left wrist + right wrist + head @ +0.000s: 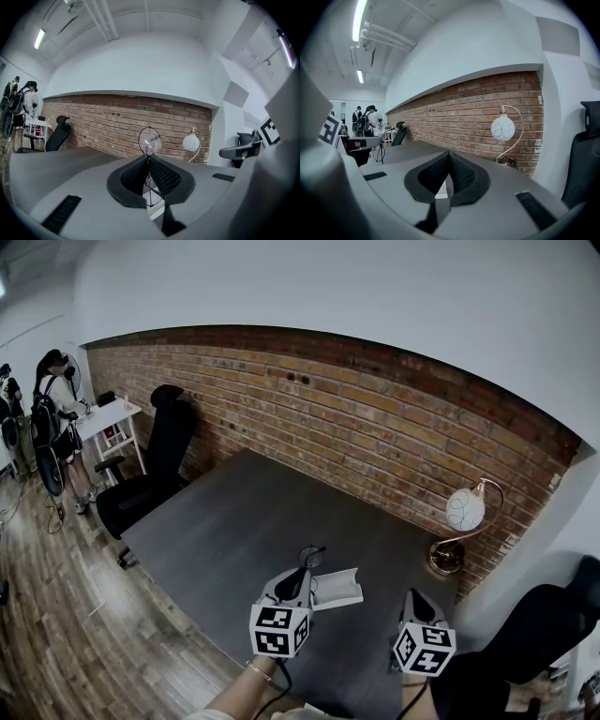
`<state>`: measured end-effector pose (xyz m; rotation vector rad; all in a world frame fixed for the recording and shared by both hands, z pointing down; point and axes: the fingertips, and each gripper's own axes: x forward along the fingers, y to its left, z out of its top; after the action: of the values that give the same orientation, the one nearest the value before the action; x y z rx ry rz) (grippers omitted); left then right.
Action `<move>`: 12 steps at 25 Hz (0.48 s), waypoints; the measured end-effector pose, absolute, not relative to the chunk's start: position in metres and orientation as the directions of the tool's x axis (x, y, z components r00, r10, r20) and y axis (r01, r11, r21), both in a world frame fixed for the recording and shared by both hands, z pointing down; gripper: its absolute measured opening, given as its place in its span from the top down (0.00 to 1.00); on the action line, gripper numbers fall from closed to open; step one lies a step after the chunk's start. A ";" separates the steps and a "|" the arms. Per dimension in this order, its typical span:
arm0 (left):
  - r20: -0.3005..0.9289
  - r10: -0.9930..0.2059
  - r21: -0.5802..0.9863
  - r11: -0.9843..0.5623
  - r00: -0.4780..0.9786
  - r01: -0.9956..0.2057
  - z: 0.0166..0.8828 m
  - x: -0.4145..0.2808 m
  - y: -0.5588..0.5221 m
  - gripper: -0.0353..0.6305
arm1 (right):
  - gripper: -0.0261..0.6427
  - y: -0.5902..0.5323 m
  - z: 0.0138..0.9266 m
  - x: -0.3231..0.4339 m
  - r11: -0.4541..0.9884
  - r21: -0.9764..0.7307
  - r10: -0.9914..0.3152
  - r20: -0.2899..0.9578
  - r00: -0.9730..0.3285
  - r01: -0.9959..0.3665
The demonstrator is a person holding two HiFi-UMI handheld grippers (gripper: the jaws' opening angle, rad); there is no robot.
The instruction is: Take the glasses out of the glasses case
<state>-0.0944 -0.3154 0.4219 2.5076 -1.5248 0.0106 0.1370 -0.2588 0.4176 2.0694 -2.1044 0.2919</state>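
My left gripper is shut on the thin-wire glasses and holds them above the dark table, just over the left end of the open white glasses case. In the left gripper view the jaws pinch the wire frame, and a round lens sticks up past the tips. A strip of the case shows below them. My right gripper hovers to the right of the case, apart from it. Its jaws are shut, with nothing gripped between the tips.
A globe lamp stands at the table's back right by the brick wall. One black office chair is at the table's left end, another at the right. People stand by a white desk far left.
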 end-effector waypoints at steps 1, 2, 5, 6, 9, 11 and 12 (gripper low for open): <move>0.113 -0.877 0.170 -0.445 0.466 -0.879 0.422 -0.094 -0.316 0.90 | 0.91 -0.259 0.418 0.138 0.014 -0.017 -0.965 0.262 -0.018 -1.000; 0.115 -0.877 0.169 -0.445 0.466 -0.879 0.422 -0.093 -0.317 0.90 | 0.91 -0.259 0.418 0.138 0.013 -0.018 -0.965 0.263 -0.017 -1.000; 0.118 -0.877 0.168 -0.445 0.466 -0.880 0.423 -0.092 -0.318 0.90 | 0.91 -0.260 0.418 0.142 0.008 -0.018 -0.964 0.266 -0.013 -1.000; 0.119 -0.877 0.169 -0.444 0.465 -0.880 0.424 -0.092 -0.319 0.90 | 0.91 -0.261 0.419 0.143 0.008 -0.016 -0.963 0.268 -0.012 -1.000; 0.120 -0.878 0.170 -0.441 0.463 -0.881 0.425 -0.090 -0.321 0.90 | 0.91 -0.263 0.421 0.145 0.011 -0.011 -0.961 0.275 -0.014 -1.000; 0.120 -0.879 0.170 -0.441 0.462 -0.881 0.425 -0.088 -0.321 0.90 | 0.91 -0.264 0.422 0.145 0.015 -0.009 -0.961 0.277 -0.017 -1.000; 0.120 -0.879 0.169 -0.440 0.462 -0.882 0.425 -0.086 -0.322 0.90 | 0.91 -0.265 0.422 0.146 0.018 -0.008 -0.961 0.277 -0.019 -1.000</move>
<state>-0.0864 -0.3217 0.4246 2.5027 -1.5298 0.0206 0.1461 -0.2653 0.4216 2.0537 -2.0928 0.2992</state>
